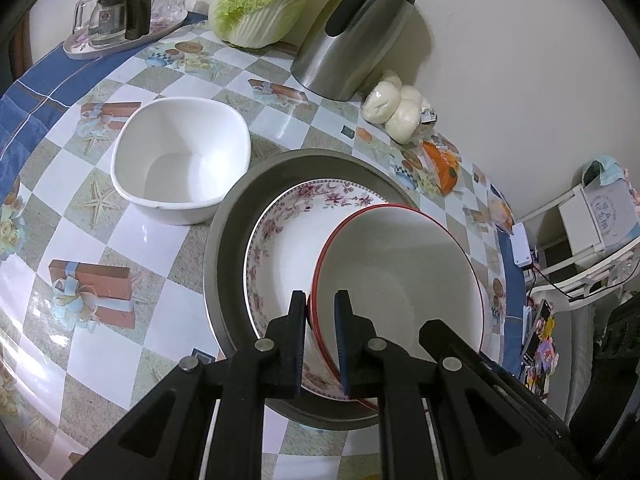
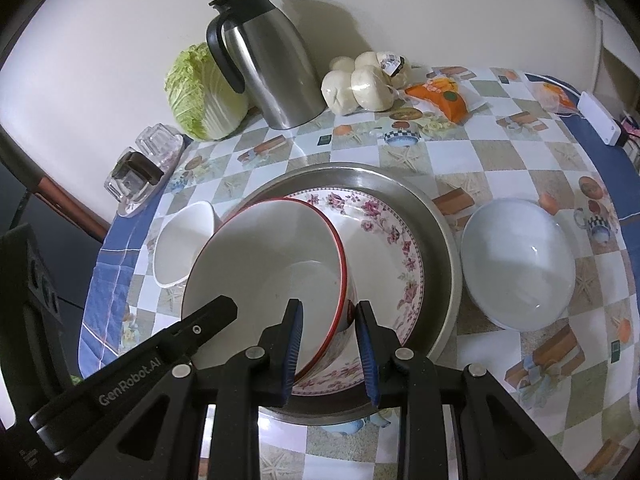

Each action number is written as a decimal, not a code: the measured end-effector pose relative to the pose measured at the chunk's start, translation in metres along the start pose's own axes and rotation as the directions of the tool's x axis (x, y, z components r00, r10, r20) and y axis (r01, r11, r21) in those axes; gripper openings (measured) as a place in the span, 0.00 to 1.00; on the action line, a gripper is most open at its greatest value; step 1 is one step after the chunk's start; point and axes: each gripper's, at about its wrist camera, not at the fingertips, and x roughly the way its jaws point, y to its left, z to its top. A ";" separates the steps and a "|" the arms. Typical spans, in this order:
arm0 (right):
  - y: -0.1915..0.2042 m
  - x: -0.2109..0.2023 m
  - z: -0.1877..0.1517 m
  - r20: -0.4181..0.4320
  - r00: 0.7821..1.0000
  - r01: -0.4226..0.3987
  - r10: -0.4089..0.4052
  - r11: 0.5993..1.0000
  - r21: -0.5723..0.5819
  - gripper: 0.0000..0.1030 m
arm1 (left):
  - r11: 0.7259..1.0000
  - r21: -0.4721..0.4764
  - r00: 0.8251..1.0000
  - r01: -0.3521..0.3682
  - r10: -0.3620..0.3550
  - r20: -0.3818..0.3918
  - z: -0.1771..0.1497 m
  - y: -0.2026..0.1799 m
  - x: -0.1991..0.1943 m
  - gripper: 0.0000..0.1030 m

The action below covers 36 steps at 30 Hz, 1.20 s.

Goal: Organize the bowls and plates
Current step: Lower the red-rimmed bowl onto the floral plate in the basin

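Left wrist view: my left gripper (image 1: 320, 308) is clamped on the near rim of the red-rimmed bowl (image 1: 400, 272), which tilts inside the floral plate (image 1: 288, 240) within the steel pan (image 1: 232, 216). A square white bowl (image 1: 180, 160) sits just left of the pan.

Right wrist view: my right gripper (image 2: 330, 320) straddles the same bowl's (image 2: 272, 264) rim and wall, apparently gripping. A pale bowl (image 2: 520, 268) lies right of the pan (image 2: 440, 240). I judge both hands equally near; the bowl must settle flat.
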 end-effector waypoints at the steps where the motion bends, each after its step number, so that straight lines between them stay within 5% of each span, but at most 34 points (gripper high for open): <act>1: 0.000 0.001 0.000 -0.002 1.000 0.001 -0.001 1.000 0.000 0.29 | 1.000 0.000 1.000 -0.002 0.002 -0.001 0.001 0.000 0.001 0.12; 36: -0.018 0.039 0.014 -0.060 0.998 0.002 0.002 0.998 0.067 0.30 | 0.988 0.124 0.995 -0.096 0.096 0.003 0.011 -0.019 0.029 0.14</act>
